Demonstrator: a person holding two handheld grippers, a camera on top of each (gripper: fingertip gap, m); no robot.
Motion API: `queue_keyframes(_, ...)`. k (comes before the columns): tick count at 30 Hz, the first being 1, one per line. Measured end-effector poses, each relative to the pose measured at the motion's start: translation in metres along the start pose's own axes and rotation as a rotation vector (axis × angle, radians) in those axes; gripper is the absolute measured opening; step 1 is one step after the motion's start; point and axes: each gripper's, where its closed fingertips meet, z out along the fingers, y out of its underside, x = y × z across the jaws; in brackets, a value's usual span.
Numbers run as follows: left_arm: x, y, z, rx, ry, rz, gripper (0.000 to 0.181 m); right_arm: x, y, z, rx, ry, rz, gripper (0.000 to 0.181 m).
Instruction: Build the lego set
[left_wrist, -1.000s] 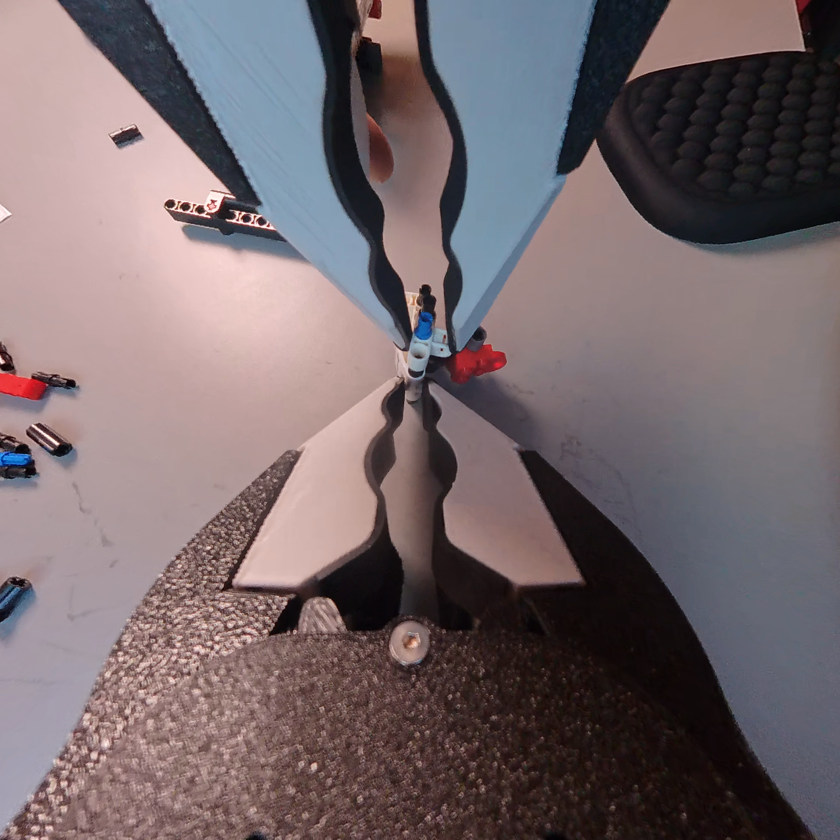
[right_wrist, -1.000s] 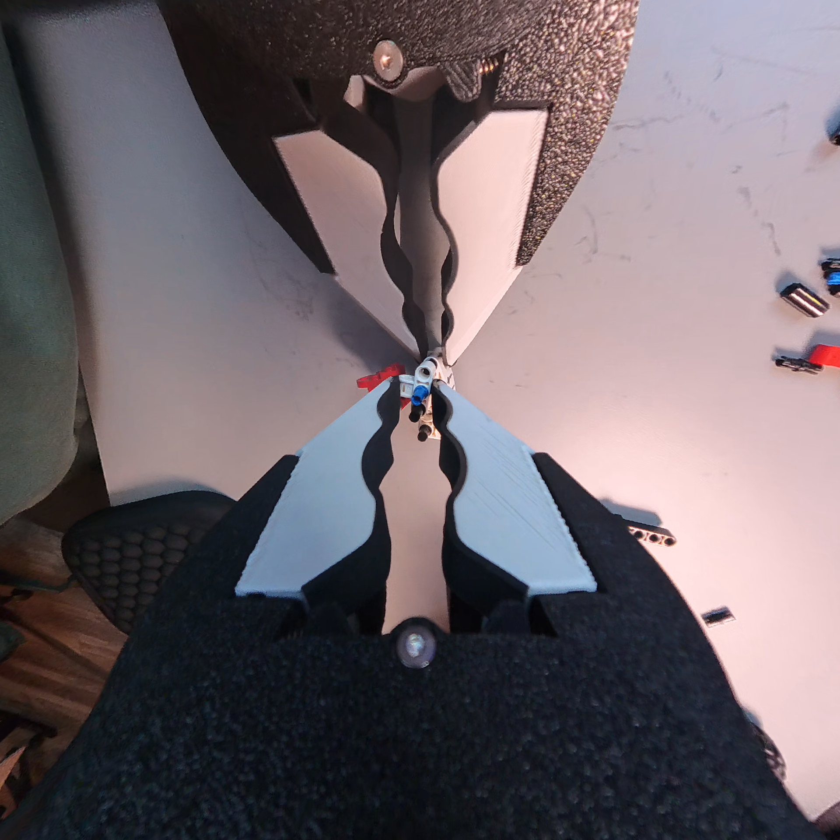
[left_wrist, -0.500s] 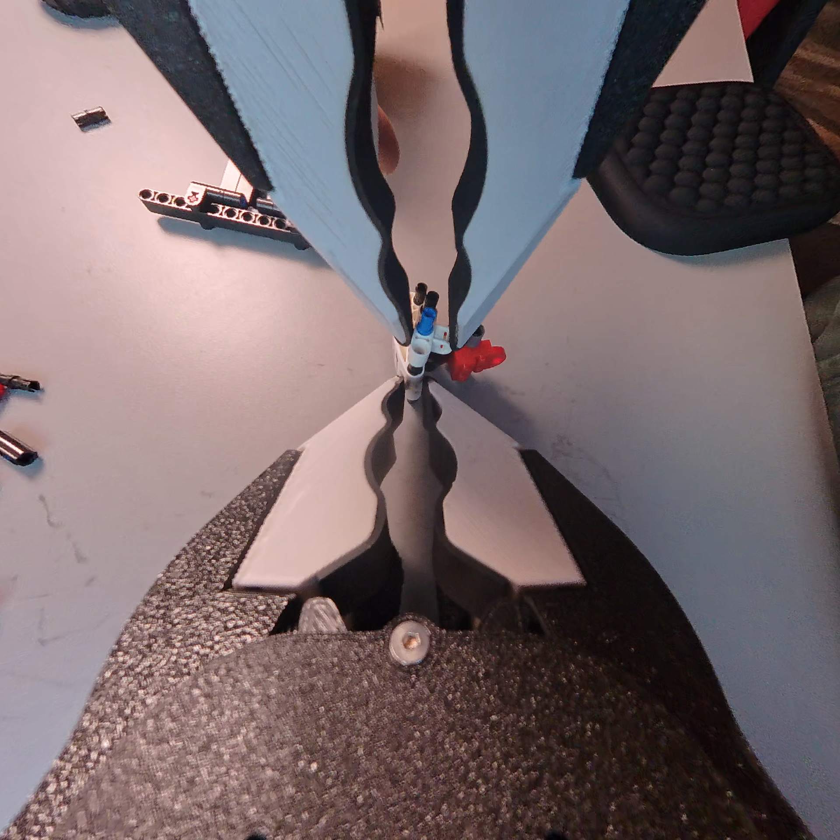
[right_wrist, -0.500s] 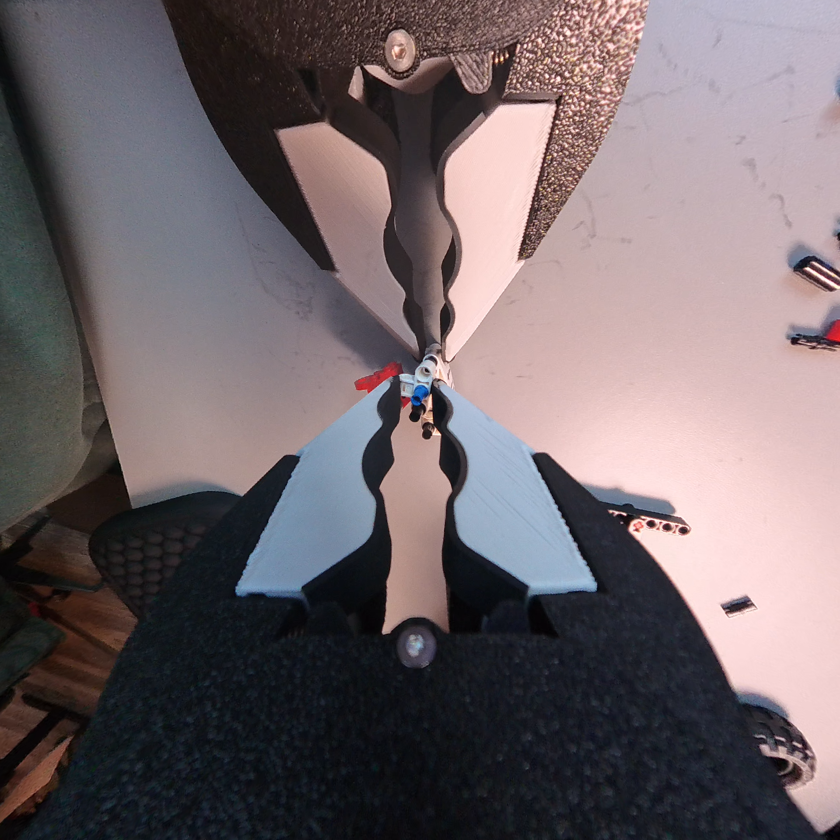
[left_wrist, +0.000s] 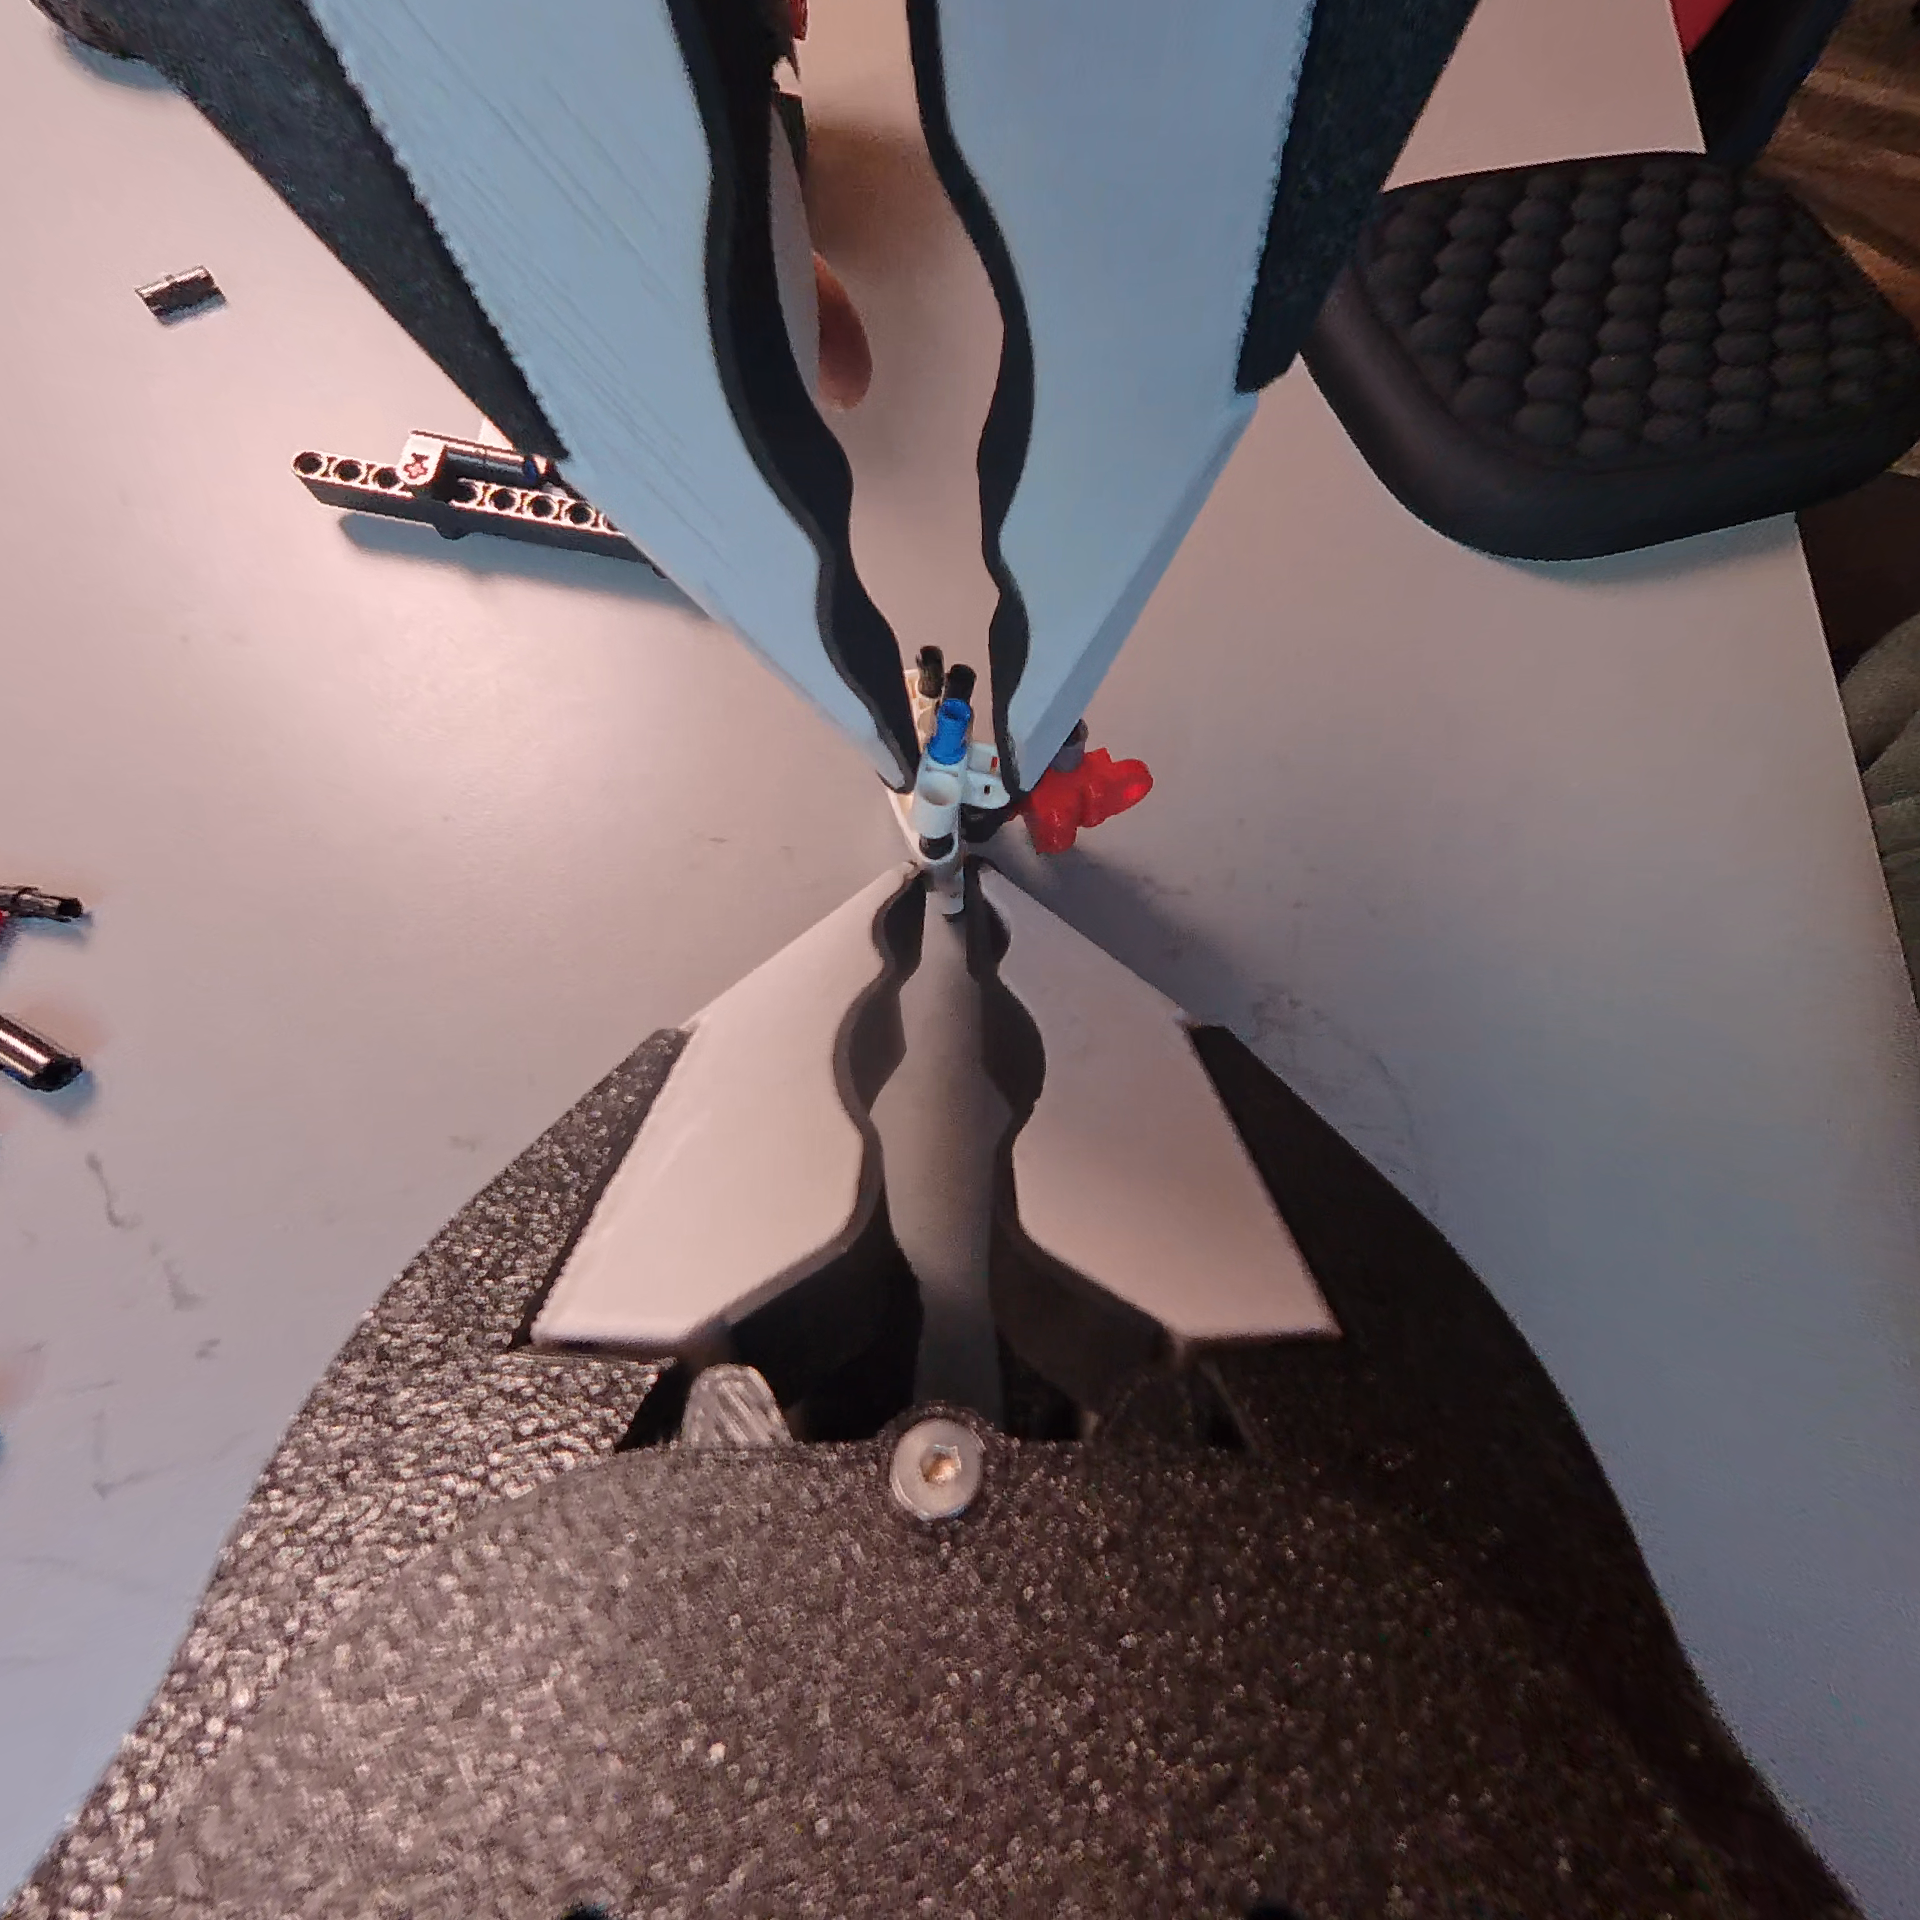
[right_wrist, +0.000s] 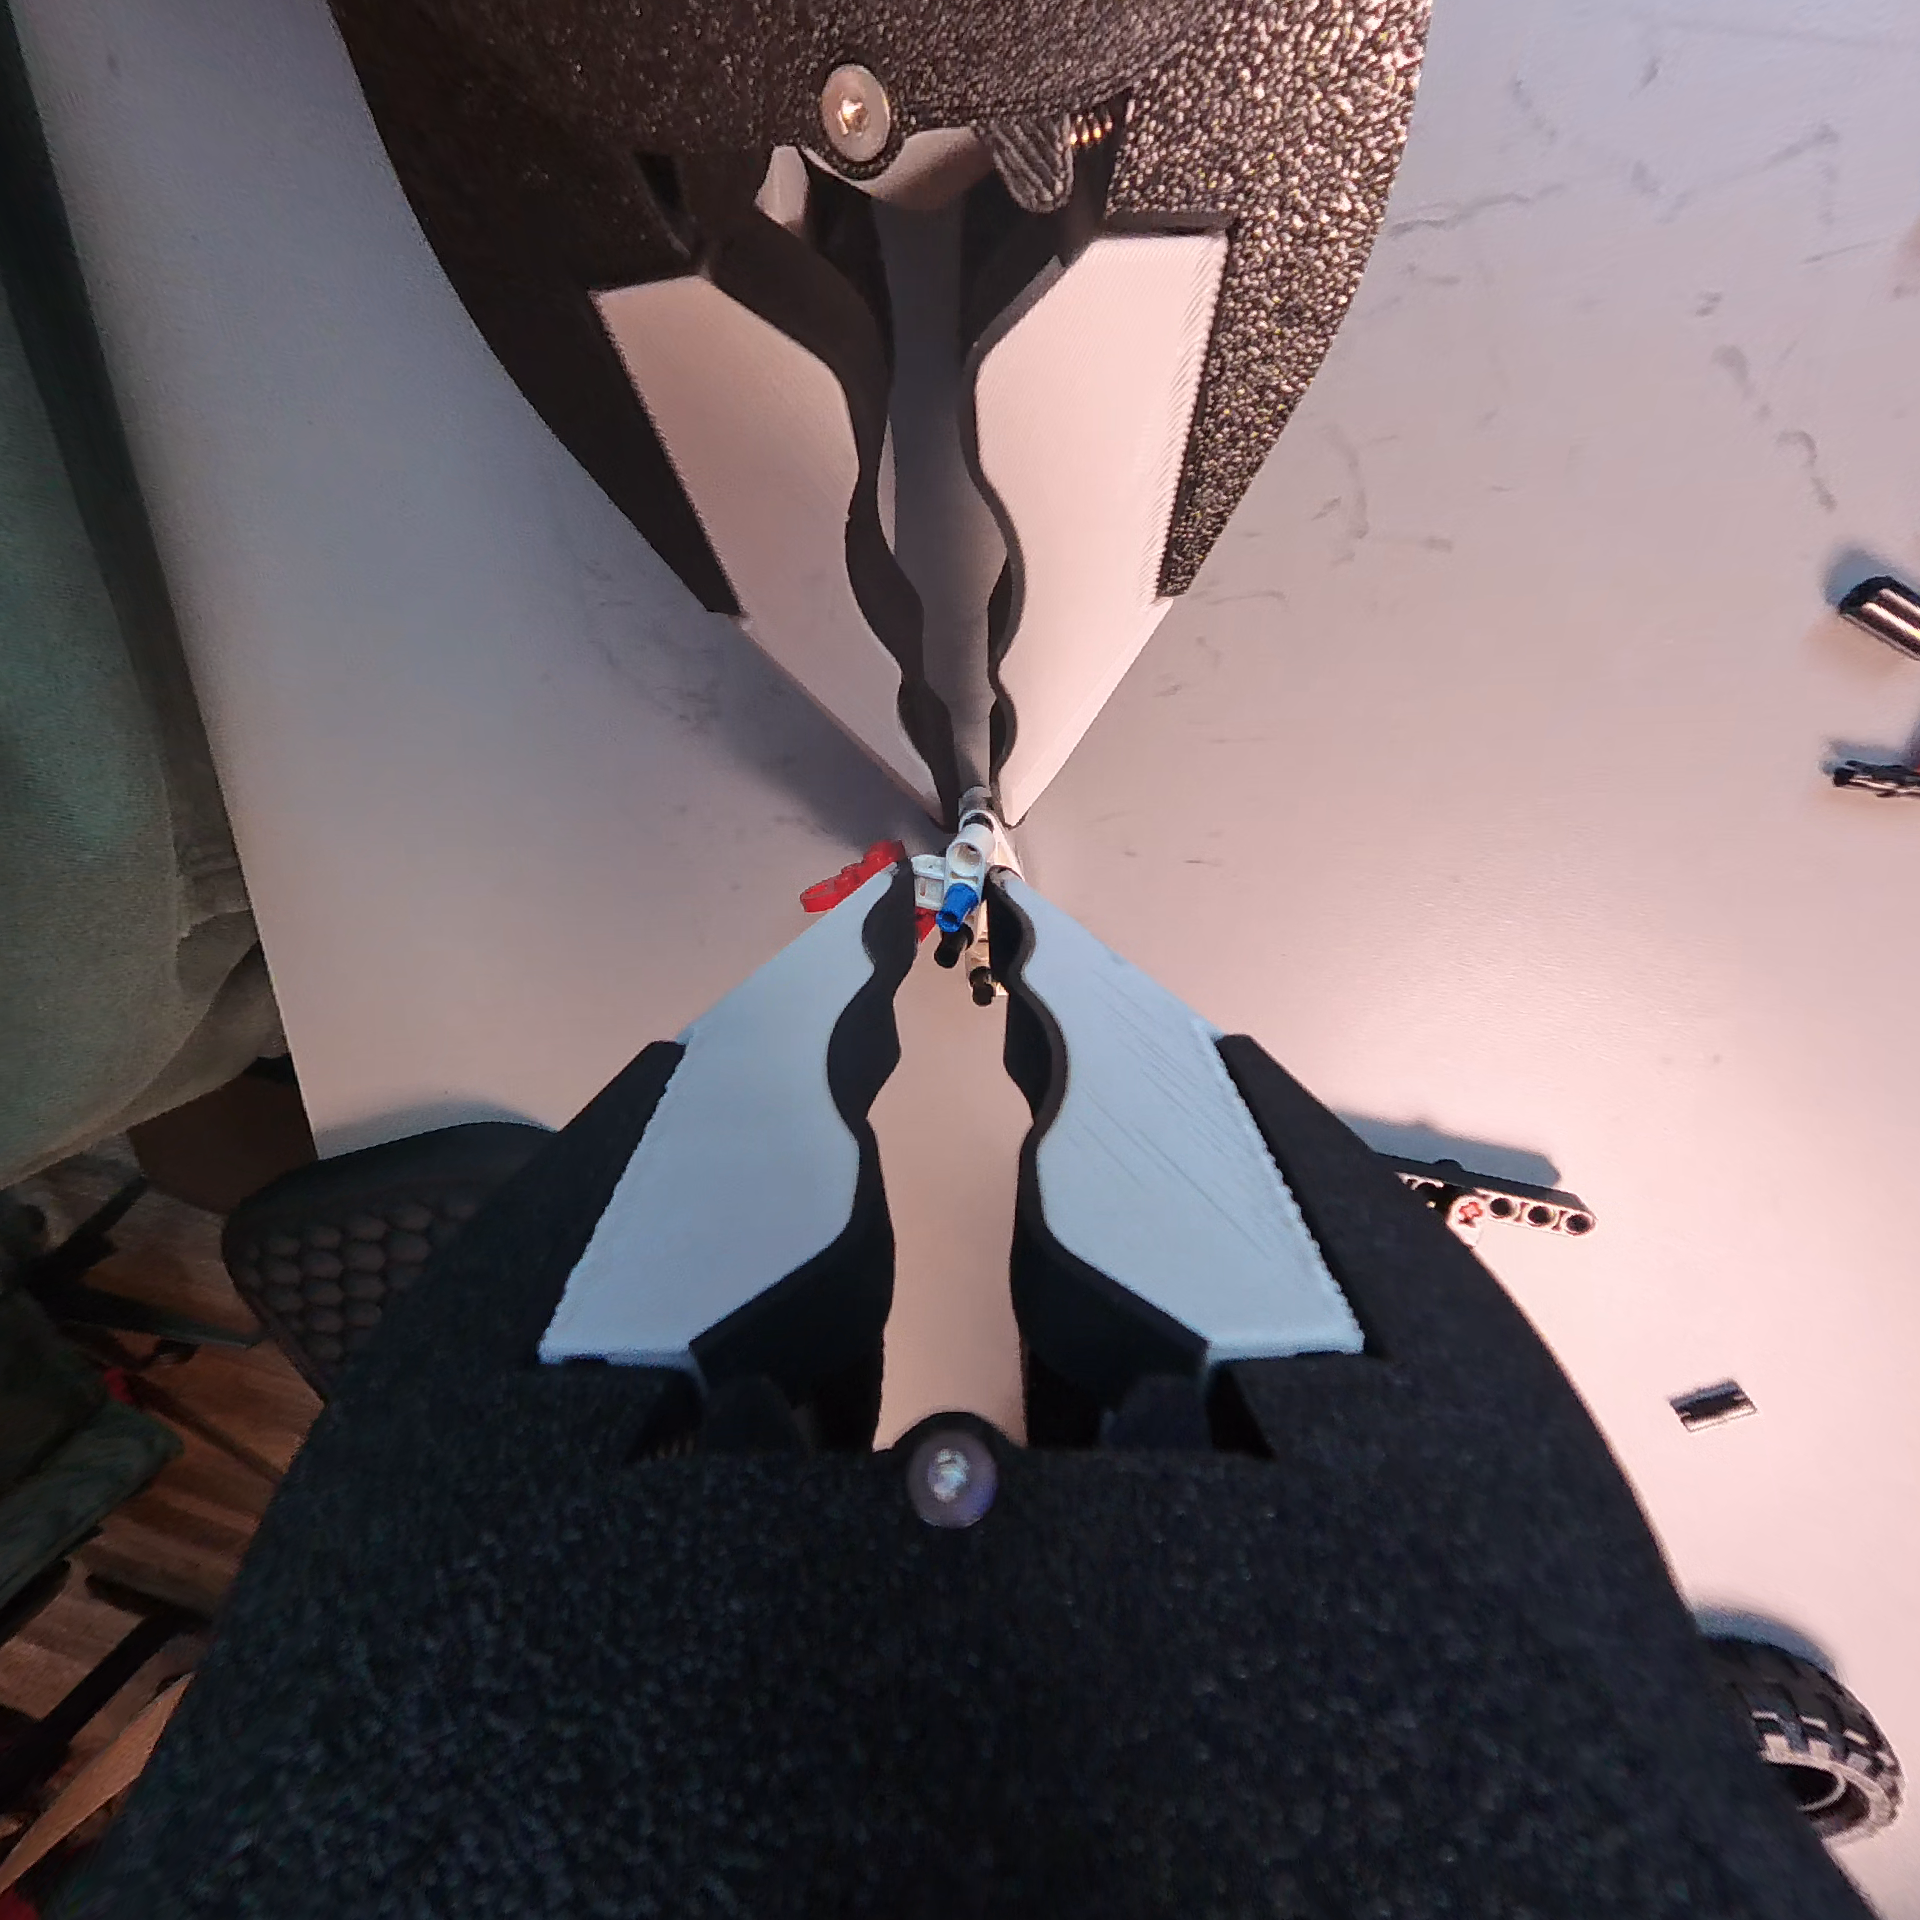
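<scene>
Pale grey table (left_wrist: 364, 727), scuffed and marked, fills both views; we see its edge on one side, with a black mesh chair seat (left_wrist: 1621, 343) and wood floor (right_wrist: 156, 1351) past it. Loose parts lie scattered: a black beam (left_wrist: 457, 494) with holes, partly behind our right gripper in the left wrist view, a small black piece (left_wrist: 179, 291), black pins (left_wrist: 36, 1060) at the frame edge, and a tyre (right_wrist: 1808, 1756) cut off at the corner in the right wrist view. We hold both tools nose to nose, tips almost touching over the table. Left gripper (left_wrist: 948, 896), grey fingers on a speckled black body, is pinched on the thin white end of the lego assembly (left_wrist: 951, 774). Right gripper (right_wrist: 940, 904), pale blue fingers with black wavy pads, is pinched on the other end of the same assembly, with a narrow gap between the tips filled by the parts. The assembly sits between the two tips, above the table: white connectors, a blue pin (right_wrist: 954, 906), two black pins poking back between the right fingers, a red piece (left_wrist: 1086, 800) off to one side. We cannot tell how the small parts join; they are tiny and partly covered by the tips. A fingertip (left_wrist: 836, 343) shows through the gap behind the right gripper, the rest of the hand hidden.
</scene>
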Motion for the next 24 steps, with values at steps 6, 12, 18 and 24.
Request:
queue_keyframes(6, 0.001, 0.000, 0.000, -0.002, -0.021, 0.038, 0.007, -0.006, 0.000, 0.002, 0.009, -0.010, -0.040, 0.011)
queue_keyframes(12, 0.005, -0.002, 0.003, -0.004, -0.045, 0.109, 0.006, -0.013, 0.005, 0.007, -0.010, -0.061, 0.011, 0.014)
queue_keyframes(18, 0.007, -0.002, 0.003, -0.001, -0.016, 0.072, 0.006, -0.009, 0.004, 0.006, 0.047, 0.078, -0.007, 0.014)
queue_keyframes(24, 0.007, -0.005, 0.002, 0.015, -0.007, 0.048, 0.006, -0.008, -0.005, 0.001, 0.149, 0.170, -0.012, 0.017)
